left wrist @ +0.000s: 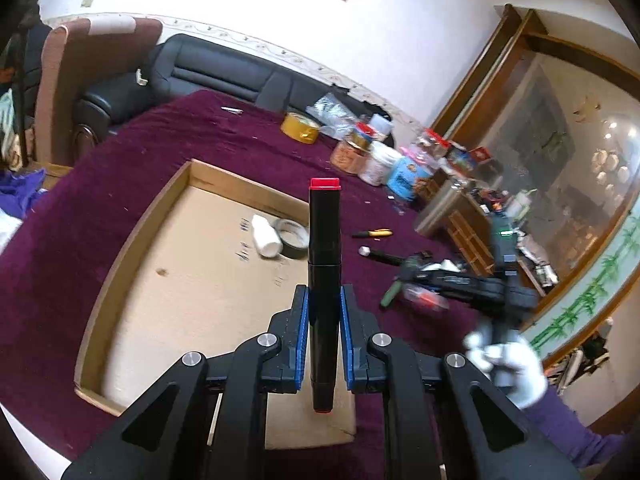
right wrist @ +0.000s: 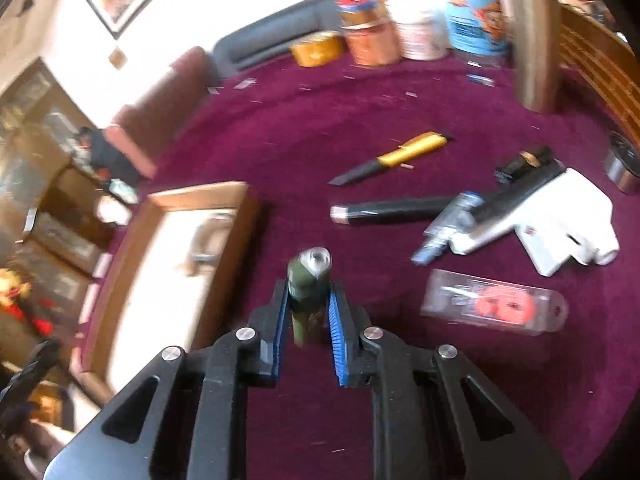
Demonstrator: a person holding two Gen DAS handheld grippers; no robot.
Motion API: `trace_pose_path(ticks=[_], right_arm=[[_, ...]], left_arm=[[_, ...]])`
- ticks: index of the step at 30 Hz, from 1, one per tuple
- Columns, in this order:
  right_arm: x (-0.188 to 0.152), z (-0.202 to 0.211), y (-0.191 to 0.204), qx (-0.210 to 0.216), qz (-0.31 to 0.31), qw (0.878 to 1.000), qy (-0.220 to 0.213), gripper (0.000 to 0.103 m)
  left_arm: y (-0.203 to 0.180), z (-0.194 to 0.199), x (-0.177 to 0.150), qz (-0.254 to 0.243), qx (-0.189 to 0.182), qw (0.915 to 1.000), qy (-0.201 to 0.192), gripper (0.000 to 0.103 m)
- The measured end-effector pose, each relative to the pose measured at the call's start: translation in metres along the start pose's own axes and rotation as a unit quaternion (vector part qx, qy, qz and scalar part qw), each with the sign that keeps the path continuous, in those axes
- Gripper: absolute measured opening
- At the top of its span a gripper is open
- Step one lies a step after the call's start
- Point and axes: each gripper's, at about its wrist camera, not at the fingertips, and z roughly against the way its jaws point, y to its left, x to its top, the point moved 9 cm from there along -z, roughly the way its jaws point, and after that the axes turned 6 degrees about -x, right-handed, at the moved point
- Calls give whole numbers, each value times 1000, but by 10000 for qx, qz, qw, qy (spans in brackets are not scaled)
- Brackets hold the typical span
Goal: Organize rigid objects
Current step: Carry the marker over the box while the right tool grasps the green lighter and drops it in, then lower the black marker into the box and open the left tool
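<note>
My left gripper (left wrist: 324,300) is shut on a black marker with a red cap (left wrist: 324,264), held upright over the shallow cardboard tray (left wrist: 132,240). A white bottle (left wrist: 265,236) and a grey tape roll (left wrist: 294,236) lie in the tray. My right gripper (right wrist: 308,292) is shut on a dark green cylinder with a metal end (right wrist: 306,292), above the maroon cloth beside the tray (right wrist: 240,200). It also shows, blurred, in the left wrist view (left wrist: 394,292).
On the cloth (right wrist: 280,120) lie a yellow-black knife (right wrist: 400,156), a black pen (right wrist: 392,210), a white-and-black tool (right wrist: 540,216), a clear pack with red discs (right wrist: 496,304) and a metal tape roll (right wrist: 624,164). Jars and tubs (right wrist: 420,20) stand at the back.
</note>
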Motion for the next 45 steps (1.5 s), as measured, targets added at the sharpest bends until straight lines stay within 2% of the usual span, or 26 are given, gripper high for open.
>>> trace_pose_path(ticks=[4, 9, 13, 17, 22, 28, 31, 33, 35, 38, 42, 45], right_arm=[[7, -6, 38, 525, 163, 9984, 102, 16], [4, -13, 85, 888, 522, 9944, 229, 16], [0, -27, 119, 1171, 748, 9887, 566, 16], [-2, -63, 147, 1110, 991, 9842, 956, 16], [4, -101, 162, 997, 932, 9821, 1294, 16], [16, -124, 165, 777, 839, 9830, 1439, 17], [22, -129, 162, 649, 831, 9849, 1375, 18], [26, -121, 160, 644, 850, 9866, 1233, 18], [30, -108, 157, 727, 822, 9883, 1058, 18], [35, -84, 145, 756, 763, 9912, 772, 18], [42, -52, 125, 590, 752, 9947, 369, 19], [38, -29, 102, 415, 769, 9961, 133, 30]], left_arm=[[21, -15, 15, -2, 315, 9994, 160, 12], [50, -36, 29, 227, 448, 9979, 412, 12], [67, -52, 36, 229, 623, 9961, 578, 12], [88, -83, 42, 423, 664, 9929, 897, 11], [107, -110, 46, 499, 810, 9893, 1104, 11], [124, -125, 53, 635, 872, 9882, 1083, 11], [127, -125, 57, 668, 864, 9890, 993, 18], [131, -123, 55, 775, 884, 9886, 937, 34], [132, -120, 54, 933, 672, 9896, 861, 35], [132, -116, 49, 1021, 652, 9894, 802, 35], [132, -115, 36, 938, 1022, 9864, 886, 35], [138, -111, 32, 1072, 1289, 9819, 882, 32]])
